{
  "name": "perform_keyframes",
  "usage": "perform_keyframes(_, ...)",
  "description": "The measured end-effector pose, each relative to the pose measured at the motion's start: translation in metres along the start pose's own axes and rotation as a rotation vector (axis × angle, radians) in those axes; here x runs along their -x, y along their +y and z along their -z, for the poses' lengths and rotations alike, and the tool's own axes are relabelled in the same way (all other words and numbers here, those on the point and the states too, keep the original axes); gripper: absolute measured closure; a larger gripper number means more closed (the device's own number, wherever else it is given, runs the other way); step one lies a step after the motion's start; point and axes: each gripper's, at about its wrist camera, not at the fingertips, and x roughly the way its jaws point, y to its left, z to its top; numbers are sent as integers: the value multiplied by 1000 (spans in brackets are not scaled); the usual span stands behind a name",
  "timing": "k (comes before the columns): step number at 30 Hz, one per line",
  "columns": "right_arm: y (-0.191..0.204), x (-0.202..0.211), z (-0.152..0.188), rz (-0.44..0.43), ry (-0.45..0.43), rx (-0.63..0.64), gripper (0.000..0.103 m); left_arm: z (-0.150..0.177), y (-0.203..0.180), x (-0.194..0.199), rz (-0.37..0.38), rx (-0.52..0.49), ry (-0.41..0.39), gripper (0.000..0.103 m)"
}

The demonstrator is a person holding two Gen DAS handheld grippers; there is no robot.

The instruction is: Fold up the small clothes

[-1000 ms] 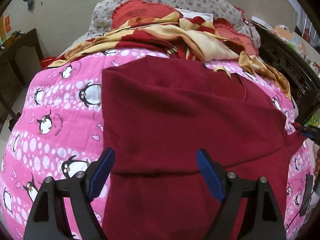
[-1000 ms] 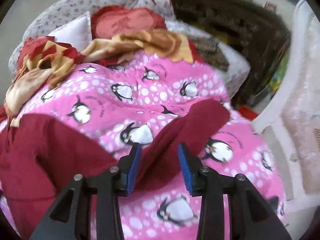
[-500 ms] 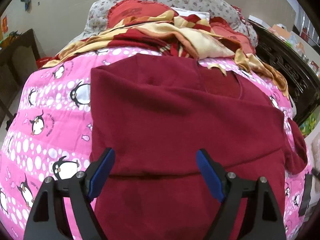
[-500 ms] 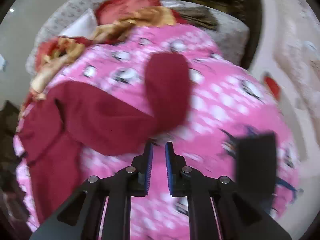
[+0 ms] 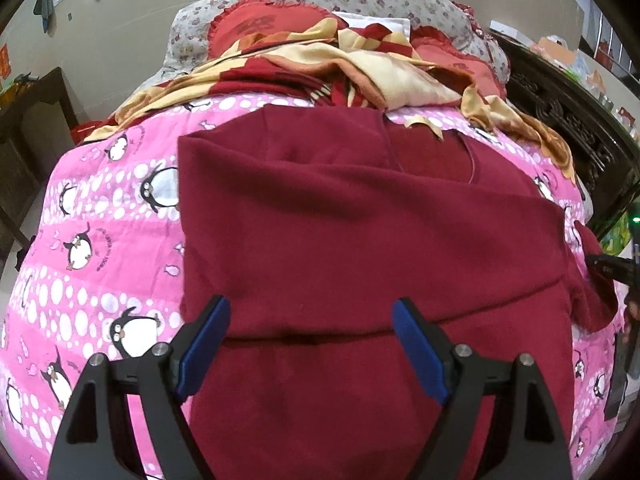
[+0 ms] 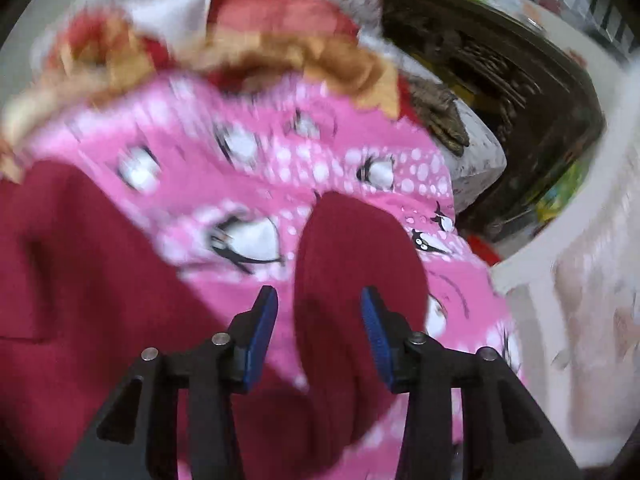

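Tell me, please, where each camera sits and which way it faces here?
Left wrist: on the left gripper, looking up the bed over the maroon garment; its open blue-padded fingers show.
Right wrist: on the right gripper, facing the garment's right sleeve, blurred; its open fingers show.
Shared: the garment, the pink penguin quilt and the pillows beyond.

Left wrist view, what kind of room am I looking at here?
Most likely a bedroom in a home. A pink penguin quilt covers a bed, with red pillows and a rumpled red-and-cream blanket at its head, and dark carved wooden furniture beside it. A maroon garment lies spread on the quilt.
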Motion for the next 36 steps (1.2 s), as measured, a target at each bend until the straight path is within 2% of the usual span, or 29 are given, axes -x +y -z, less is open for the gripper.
perform_keyframes(2, -20, 3, 1, -60, -20, -70, 87, 0, 5, 2, -10, -6, -12, 16)
perform_keyframes(6, -103, 64, 31, -300, -201, -389, 90, -7, 18, -3, -37, 25, -19, 16)
perform_keyframes(8, -134, 76, 52, -329, -227, -496, 89, -12, 25, -6, -16, 75, -21, 16)
perform_keyframes(10, -155, 73, 74, -293, -168, -528, 87, -14, 25, -6, 8, 95, -17, 16)
perform_keyframes(12, -172, 69, 100, -258, -106, -557, 79, -13, 22, -6, 13, 86, -16, 16)
perform_keyframes(13, -179, 70, 111, -246, -97, -570, 78, -12, 19, -6, 6, 72, -15, 16)
perform_keyframes(15, -191, 72, 127, -224, -104, -595, 67, -10, 13, -8, -4, 48, -7, 16)
perform_keyframes(17, -204, 70, 140, -211, -102, -635, 61, -9, 8, -10, -2, 38, 3, 16)
perform_keyframes(20, -219, 66, 150, -210, -89, -696, 61, -8, 2, -7, 7, 29, 1, 16)
perform_keyframes(23, -224, 65, 150, -272, -106, -727, 61, -8, -4, -4, 0, 8, -7, 16)
perform_keyframes(27, -213, 45, 134, -436, -73, -788, 61, -7, -9, -3, 8, 2, -2, 16)
perform_keyframes(29, -204, 34, 123, -471, -47, -801, 61, -6, -12, -1, 4, -10, -8, 16)
perform_keyframes(32, -193, 11, 109, -455, 33, -817, 61, -6, -11, 2, -5, -21, -14, 16)
perform_keyframes(34, -192, -1, 108, -456, 61, -833, 77, -6, -6, 4, -2, -9, -16, 16)
perform_keyframes(35, -193, -2, 110, -462, 63, -846, 91, -6, -3, 5, -2, -3, -18, 16)
perform_keyframes(36, -196, 4, 112, -474, 42, -853, 96, -6, 2, 7, -3, 5, -23, 16)
